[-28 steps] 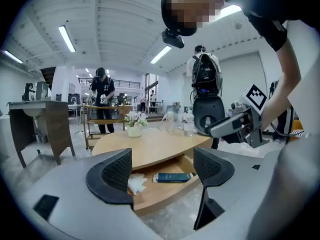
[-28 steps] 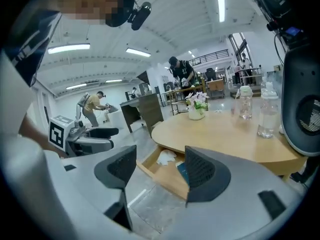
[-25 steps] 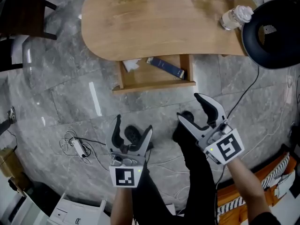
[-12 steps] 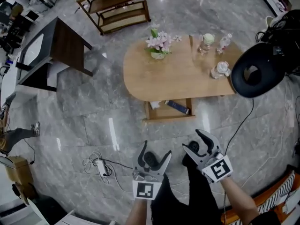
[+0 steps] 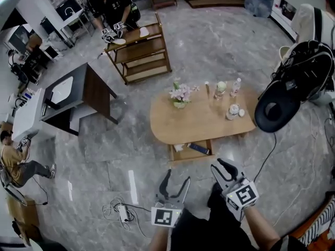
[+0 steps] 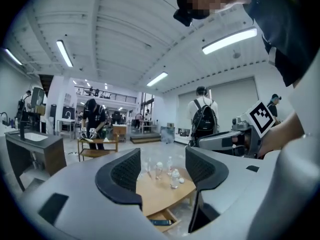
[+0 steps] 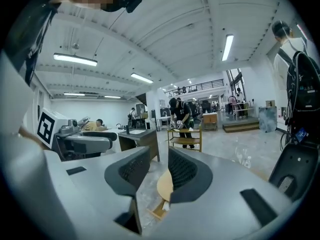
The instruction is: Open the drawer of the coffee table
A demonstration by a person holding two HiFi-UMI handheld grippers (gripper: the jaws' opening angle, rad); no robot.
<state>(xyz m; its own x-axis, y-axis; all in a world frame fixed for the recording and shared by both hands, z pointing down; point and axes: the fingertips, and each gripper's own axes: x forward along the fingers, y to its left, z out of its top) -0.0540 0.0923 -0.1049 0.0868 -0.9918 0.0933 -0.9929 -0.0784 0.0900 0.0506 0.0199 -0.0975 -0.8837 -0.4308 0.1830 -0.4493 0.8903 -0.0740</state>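
The oval wooden coffee table (image 5: 201,120) stands well ahead of me on the grey marble floor. Its drawer (image 5: 191,151) is pulled out toward me, with a dark flat box (image 5: 198,148) and white paper inside. My left gripper (image 5: 177,178) and right gripper (image 5: 220,167) hang high in the air, far from the table, and touch nothing. Both have just been closing partway, with nothing between their pads; the right gap is narrower. Between the jaws, the left gripper view shows the table (image 6: 161,191) and drawer (image 6: 160,220), and the right gripper view shows the table (image 7: 165,184).
Bottles (image 5: 233,110) and a flower vase (image 5: 179,99) sit on the tabletop. A black round chair (image 5: 282,101) stands at the right, a wooden shelf cart (image 5: 140,54) and a dark desk (image 5: 78,95) at the back left. A power strip with cables (image 5: 123,211) lies on the floor.
Both grippers and my view have risen far above the table, which now looks small and distant. The jaws of both grippers stand narrower than before. The drawer stays pulled out.
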